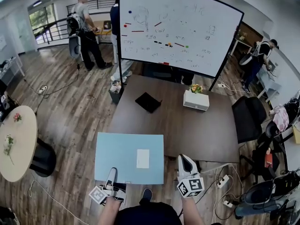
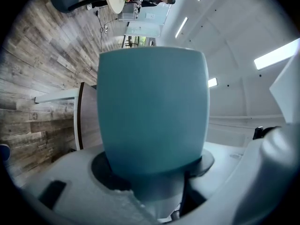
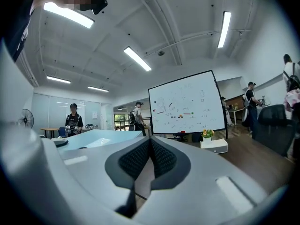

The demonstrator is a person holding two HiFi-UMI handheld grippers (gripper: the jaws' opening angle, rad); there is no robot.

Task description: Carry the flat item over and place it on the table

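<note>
A flat light-blue board (image 1: pixel 126 149) with a white label (image 1: pixel 143 158) hangs level over the near left corner of the dark brown table (image 1: pixel 187 125). My left gripper (image 1: pixel 112 172) is shut on the board's near edge. In the left gripper view the board (image 2: pixel 152 107) fills the middle, clamped between the jaws of the left gripper (image 2: pixel 154 175). My right gripper (image 1: pixel 183 158) stands just right of the board, apart from it. Its ribbed pads (image 3: pixel 136 159) meet with nothing between them, so the right gripper (image 3: pixel 150 156) is shut. Whether the board rests on the table I cannot tell.
On the table lie a black flat item (image 1: pixel 148 101) and a white box with flowers (image 1: pixel 196 100). A whiteboard (image 1: pixel 178 27) stands behind the table and black chairs (image 1: pixel 248 116) to its right. A round table (image 1: pixel 16 142) is at left. People stand in the background.
</note>
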